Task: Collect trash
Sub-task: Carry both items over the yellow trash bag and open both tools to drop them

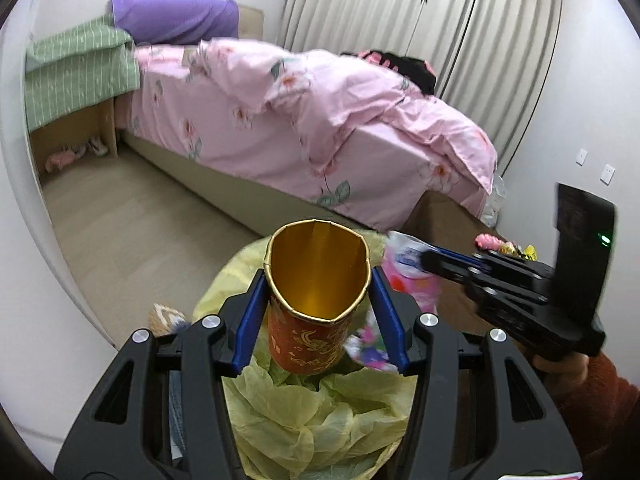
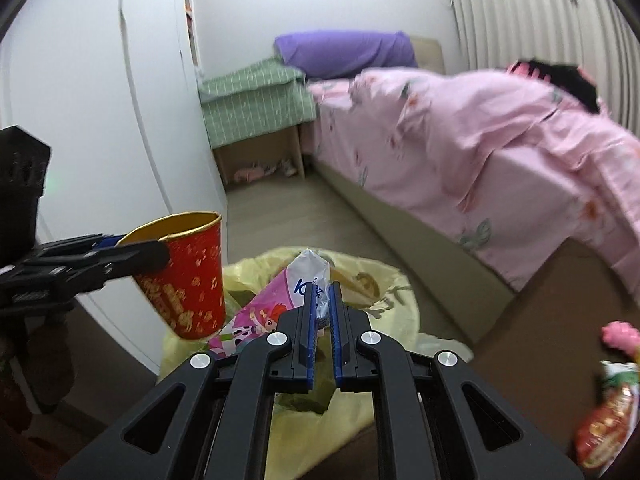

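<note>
- The left gripper (image 1: 316, 304) is squeezing a red-and-gold paper cup (image 1: 316, 300) between its 2 blue pads, holding it over the yellow-lined trash bin (image 1: 320, 412).
- The right gripper (image 2: 323, 320) is pinching a pink cartoon wrapper (image 2: 276, 300) above the same bin's liner.
- A pink-quilted bed (image 1: 320, 120) is standing close behind.
- More wrappers (image 2: 608, 420) are lying at the right.

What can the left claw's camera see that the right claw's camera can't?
Only the left wrist view looks down into the red paper cup's gold inside, and shows wall sockets. Only the right wrist view shows the red snack packet low on its right edge and the cup's red side. Both show the yellow trash bag, the pink wrapper the right claw pinches, the left claw squeezing the cup, and the pink bed.
</note>
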Demonstrator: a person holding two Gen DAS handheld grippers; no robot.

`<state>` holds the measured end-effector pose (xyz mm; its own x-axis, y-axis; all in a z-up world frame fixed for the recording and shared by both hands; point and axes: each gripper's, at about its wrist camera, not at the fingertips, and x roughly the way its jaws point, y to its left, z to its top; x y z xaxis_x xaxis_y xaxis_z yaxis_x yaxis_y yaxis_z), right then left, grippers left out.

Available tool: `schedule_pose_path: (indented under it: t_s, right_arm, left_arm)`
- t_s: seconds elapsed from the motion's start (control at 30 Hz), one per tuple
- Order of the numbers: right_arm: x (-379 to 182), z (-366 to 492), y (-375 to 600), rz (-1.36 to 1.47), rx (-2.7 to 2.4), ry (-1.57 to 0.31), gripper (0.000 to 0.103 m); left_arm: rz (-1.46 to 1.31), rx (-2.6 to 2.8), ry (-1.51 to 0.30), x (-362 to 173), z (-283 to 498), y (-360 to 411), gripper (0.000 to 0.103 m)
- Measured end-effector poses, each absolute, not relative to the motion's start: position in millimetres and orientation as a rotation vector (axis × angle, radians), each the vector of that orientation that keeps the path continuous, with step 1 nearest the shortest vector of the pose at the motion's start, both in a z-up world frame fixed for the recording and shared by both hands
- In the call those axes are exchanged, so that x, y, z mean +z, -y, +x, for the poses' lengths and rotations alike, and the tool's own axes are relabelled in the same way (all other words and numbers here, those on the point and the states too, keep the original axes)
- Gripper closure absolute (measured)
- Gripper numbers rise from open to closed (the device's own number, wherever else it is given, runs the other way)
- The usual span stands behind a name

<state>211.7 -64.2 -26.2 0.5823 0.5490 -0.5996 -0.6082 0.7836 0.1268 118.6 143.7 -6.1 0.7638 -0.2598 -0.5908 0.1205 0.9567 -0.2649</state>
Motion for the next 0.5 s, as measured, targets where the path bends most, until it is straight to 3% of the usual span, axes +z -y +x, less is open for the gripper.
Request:
schedule_pose_path:
  t_s: [0.3, 0.5]
  right_arm:
    - [-73.1, 255.7, 71.2, -0.171, 0.608, -0.797, 0.095]
    - [-76.2, 239.8, 68.0, -0.144, 0.707, -0.824, 0.094]
  left_arm:
    - [-0.29, -0.235, -0.867, -86.4, 160.9, -135.5, 0.054]
    - [-0.313, -0.274, -0.843, -81.3, 154.4, -135.7, 0.047]
